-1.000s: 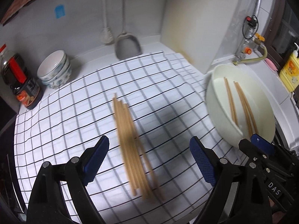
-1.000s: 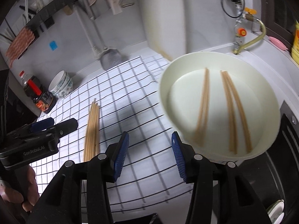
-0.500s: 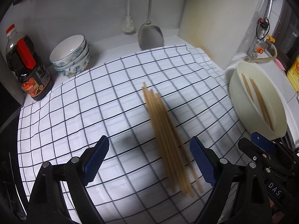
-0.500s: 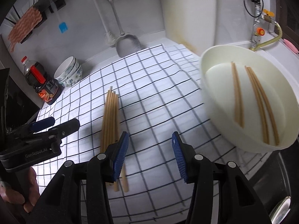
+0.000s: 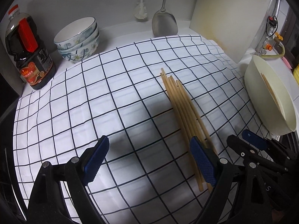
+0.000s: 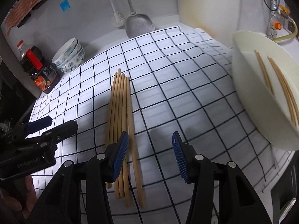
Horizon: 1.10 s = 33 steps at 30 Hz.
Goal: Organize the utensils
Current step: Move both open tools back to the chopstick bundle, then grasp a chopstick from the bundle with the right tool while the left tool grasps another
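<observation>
Several wooden chopsticks (image 5: 184, 112) lie in a bundle on the white checked cloth (image 5: 93, 100); they also show in the right wrist view (image 6: 121, 115). A cream basin (image 6: 257, 112) at the right holds three more chopsticks (image 6: 280, 80); it also shows in the left wrist view (image 5: 261, 100). My left gripper (image 5: 149, 158) is open and empty, with the bundle's near ends at its right finger. My right gripper (image 6: 150, 155) is open and empty, the bundle just left of its gap.
Stacked bowls (image 5: 78, 41) and a dark sauce bottle (image 5: 28, 52) stand at the back left. A metal spatula (image 5: 164, 24) and a brush hang on the wall. A cutting board (image 5: 229, 15) leans at the back right. Gas fittings are beyond the basin.
Both grippers have swung left, away from the basin and toward the chopstick bundle. The bundle now sits right in the left view and near the right gripper's left finger.
</observation>
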Motion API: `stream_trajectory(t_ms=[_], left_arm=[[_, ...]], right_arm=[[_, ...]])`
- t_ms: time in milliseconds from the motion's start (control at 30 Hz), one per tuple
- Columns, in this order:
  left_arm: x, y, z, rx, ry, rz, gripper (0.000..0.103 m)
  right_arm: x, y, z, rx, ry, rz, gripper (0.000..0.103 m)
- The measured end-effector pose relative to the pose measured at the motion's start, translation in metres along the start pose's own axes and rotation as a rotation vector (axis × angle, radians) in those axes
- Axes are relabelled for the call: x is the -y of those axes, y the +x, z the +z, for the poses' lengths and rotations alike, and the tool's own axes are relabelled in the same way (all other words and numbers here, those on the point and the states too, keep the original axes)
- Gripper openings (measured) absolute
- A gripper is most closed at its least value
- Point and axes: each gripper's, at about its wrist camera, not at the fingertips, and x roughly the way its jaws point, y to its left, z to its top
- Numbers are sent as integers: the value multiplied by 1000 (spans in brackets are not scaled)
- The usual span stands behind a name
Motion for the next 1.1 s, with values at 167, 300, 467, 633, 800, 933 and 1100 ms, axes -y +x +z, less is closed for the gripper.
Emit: stream_trajectory(t_ms=[167, 300, 467, 633, 800, 933, 1100], left_arm=[[-5, 4, -2, 1, -18, 4, 86], [-8, 7, -4, -3, -37, 6, 86], [-11, 10, -7, -8, -59, 14, 86], [-12, 11, -9, -11, -71, 21, 86], [-5, 13, -10, -10, -69, 18, 86], [3, 16, -9, -7, -61, 8, 86], [14, 24, -6, -8, -47, 9, 86]], right_arm=[[-11, 15, 3, -13, -58, -3, 47], [-15, 25, 1, -34, -93, -15, 47], [-16, 34, 0, -48, -139, -50, 47], [-20, 38, -3, -35, -209, -83, 47], [-24, 38, -4, -11, -262, -89, 22], [-15, 37, -1, -10, -241, -84, 7], [2, 32, -2, -3, -190, -99, 6]])
